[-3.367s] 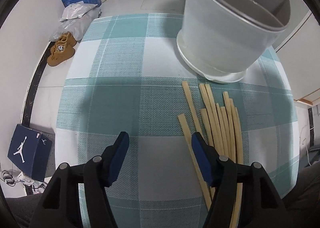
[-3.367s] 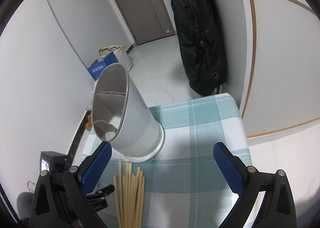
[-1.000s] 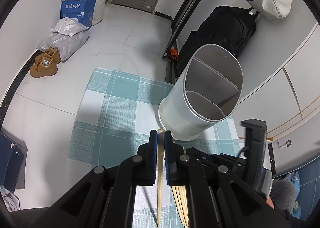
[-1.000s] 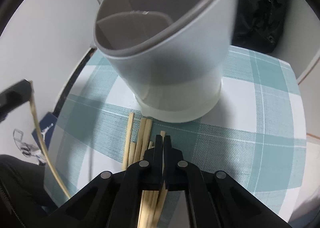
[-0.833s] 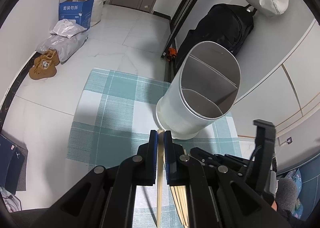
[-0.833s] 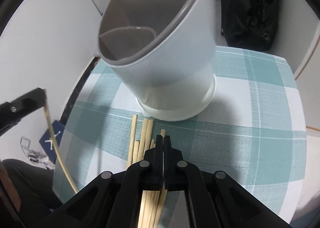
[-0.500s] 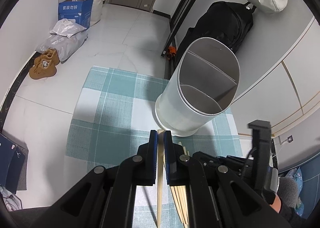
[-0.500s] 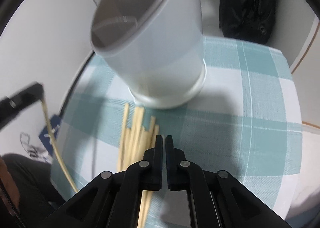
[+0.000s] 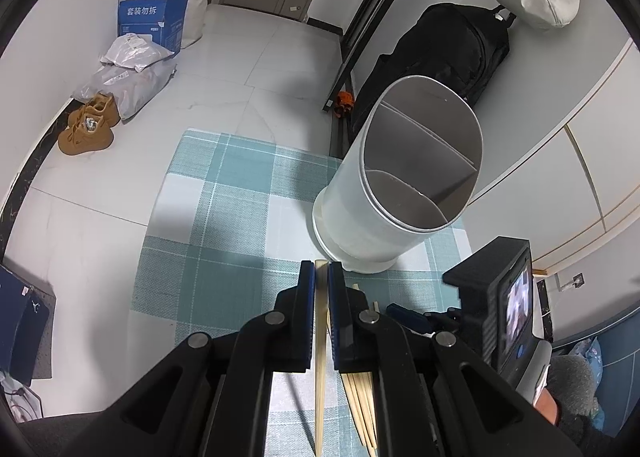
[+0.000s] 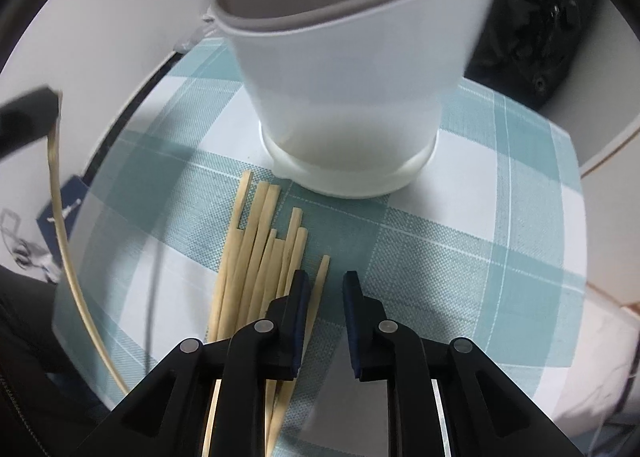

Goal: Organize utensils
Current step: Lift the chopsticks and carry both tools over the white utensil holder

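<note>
Gripping a pale stick (image 9: 320,341) in left claw (image 9: 321,277); right claw (image 10: 325,293) parting over sticks (image 10: 256,257); holder (image 9: 404,177) showing bare compartments.

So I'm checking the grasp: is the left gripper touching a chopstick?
Touching. The left wrist view shows the left gripper with its jaws shut on one chopstick.
</note>
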Available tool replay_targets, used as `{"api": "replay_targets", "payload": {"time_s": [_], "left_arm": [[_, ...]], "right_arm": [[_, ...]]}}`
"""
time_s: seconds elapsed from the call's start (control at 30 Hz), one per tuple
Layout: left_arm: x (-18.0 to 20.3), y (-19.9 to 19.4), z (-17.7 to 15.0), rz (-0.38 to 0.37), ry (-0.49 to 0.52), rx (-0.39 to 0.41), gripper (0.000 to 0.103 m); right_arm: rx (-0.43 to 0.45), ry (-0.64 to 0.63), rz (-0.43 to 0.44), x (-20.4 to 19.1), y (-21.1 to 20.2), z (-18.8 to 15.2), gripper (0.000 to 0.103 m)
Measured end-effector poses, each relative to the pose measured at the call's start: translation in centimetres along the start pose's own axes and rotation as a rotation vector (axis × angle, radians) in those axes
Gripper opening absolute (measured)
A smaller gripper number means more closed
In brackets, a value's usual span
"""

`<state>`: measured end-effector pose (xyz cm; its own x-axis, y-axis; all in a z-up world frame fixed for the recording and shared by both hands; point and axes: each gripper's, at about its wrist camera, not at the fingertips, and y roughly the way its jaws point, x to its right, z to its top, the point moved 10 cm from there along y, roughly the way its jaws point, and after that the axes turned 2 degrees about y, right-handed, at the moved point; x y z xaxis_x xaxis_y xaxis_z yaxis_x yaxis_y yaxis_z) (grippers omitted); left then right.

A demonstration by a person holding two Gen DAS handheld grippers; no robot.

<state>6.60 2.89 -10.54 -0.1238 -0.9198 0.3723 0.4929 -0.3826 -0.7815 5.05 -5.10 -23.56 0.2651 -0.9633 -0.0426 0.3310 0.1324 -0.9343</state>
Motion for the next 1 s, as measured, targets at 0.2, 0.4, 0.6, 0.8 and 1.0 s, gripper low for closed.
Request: {"api": "replay_targets", "payload": {"time_s": [0.2,0.4,0.6,0.8,1.0], "left_arm": [[-0.2,0.0,-0.1,0.007,0.001,0.001,0.003],[0.0,0.0,0.1,0.015,0.020,0.009,0.003],[1.5,-0.8,0.6,0.000,0.075,0.036,0.003],[4.0,-2.3,1.1,-0.038,0.155,0.076,0.003],[6.3,-3.3,1.4,-0.048,0.230,0.095,0.003]], "right_arm": [[0.034,-0.007,-0.020,-0.6,-0.4,-0.1,0.008],[0.106,0.108,0.068,1.6,-2.2,-0.9,0.004],[0.246,0.185,0.144,3.0,-7.1,-0.1,0.004],[0.418,0.194,0.183,3.5,-12.0,-0.2,0.004],[0.508,0.176,0.206,4.0,-15.4,1.6,0.004]]}}
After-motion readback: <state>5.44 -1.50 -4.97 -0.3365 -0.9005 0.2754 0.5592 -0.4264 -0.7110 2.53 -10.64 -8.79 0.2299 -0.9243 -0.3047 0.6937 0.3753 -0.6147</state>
